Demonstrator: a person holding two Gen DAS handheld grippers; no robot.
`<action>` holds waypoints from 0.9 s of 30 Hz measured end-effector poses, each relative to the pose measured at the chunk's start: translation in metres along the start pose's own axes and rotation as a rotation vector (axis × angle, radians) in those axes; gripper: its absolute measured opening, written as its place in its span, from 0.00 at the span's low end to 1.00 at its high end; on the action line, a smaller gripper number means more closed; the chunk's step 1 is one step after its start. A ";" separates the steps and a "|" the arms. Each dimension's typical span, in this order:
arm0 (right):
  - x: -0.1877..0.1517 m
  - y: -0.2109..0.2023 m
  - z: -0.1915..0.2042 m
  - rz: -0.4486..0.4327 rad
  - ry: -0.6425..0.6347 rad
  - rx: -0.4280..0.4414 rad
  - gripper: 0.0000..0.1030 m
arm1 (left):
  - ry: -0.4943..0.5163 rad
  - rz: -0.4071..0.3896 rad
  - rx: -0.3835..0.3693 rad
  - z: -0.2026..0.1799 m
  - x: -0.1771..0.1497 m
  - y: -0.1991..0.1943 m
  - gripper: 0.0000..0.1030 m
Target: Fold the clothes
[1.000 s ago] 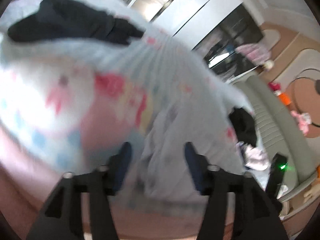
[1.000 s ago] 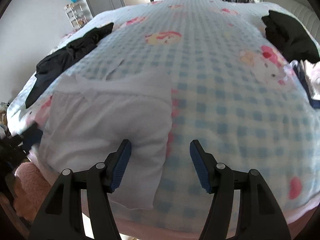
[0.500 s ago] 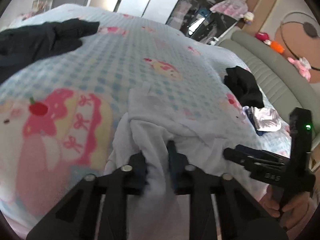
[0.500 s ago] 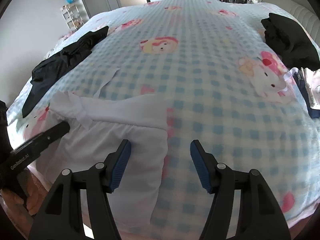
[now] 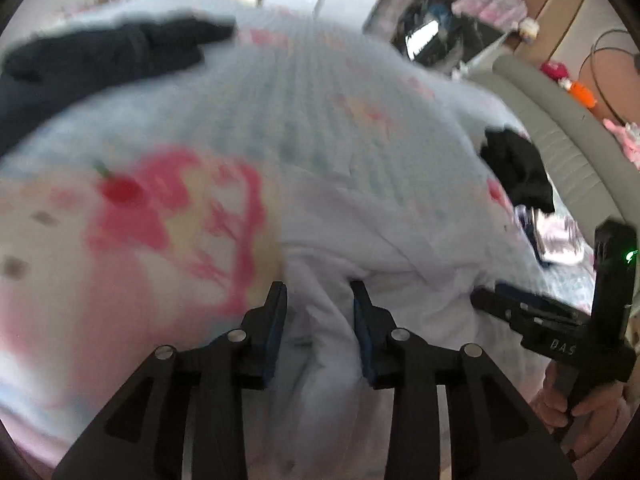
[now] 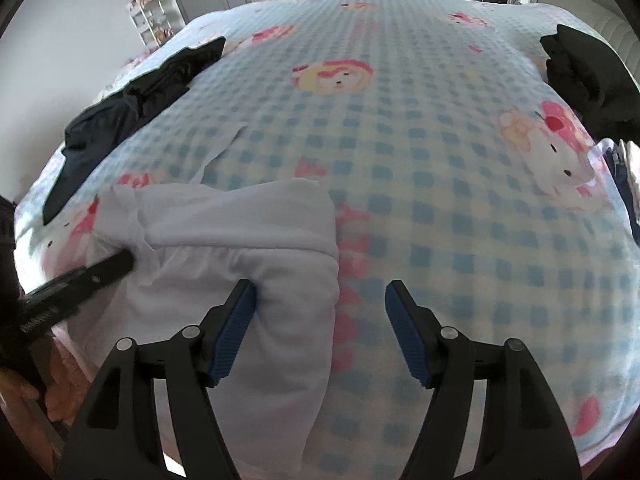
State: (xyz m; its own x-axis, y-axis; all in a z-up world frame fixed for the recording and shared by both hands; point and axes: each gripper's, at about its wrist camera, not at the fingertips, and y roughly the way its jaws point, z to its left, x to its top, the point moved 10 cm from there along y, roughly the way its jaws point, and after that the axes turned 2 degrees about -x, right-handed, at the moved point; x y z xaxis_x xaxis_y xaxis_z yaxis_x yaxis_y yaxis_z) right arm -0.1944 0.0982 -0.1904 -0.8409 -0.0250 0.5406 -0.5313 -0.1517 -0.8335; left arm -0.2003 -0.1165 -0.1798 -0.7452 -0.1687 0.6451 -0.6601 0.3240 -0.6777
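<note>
Left claw (image 5: pixel 319 304) part open, white garment (image 6: pixel 240 248) between pads, grip unclear; right claw (image 6: pixel 320 312) wide open, empty, over bed (image 6: pixel 440 160).

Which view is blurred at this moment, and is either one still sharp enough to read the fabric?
Left wrist view: motion-smeared, blue checked bedsheet streaky, white garment soft. Right wrist view: mostly sharp, checks and white garment crisp, only fisheye bending at the edges.
</note>
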 end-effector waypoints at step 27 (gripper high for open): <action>0.006 -0.026 -0.013 -0.064 0.086 -0.011 0.67 | -0.026 -0.098 -0.071 -0.002 0.000 -0.015 0.44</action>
State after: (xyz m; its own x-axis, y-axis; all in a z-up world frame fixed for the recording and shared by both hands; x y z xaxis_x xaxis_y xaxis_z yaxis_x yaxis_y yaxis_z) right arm -0.1872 0.1144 -0.1671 -0.8109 0.0693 0.5810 -0.5846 -0.1395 -0.7993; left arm -0.1899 -0.1198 -0.1688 -0.6800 -0.2263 0.6975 -0.7224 0.3700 -0.5842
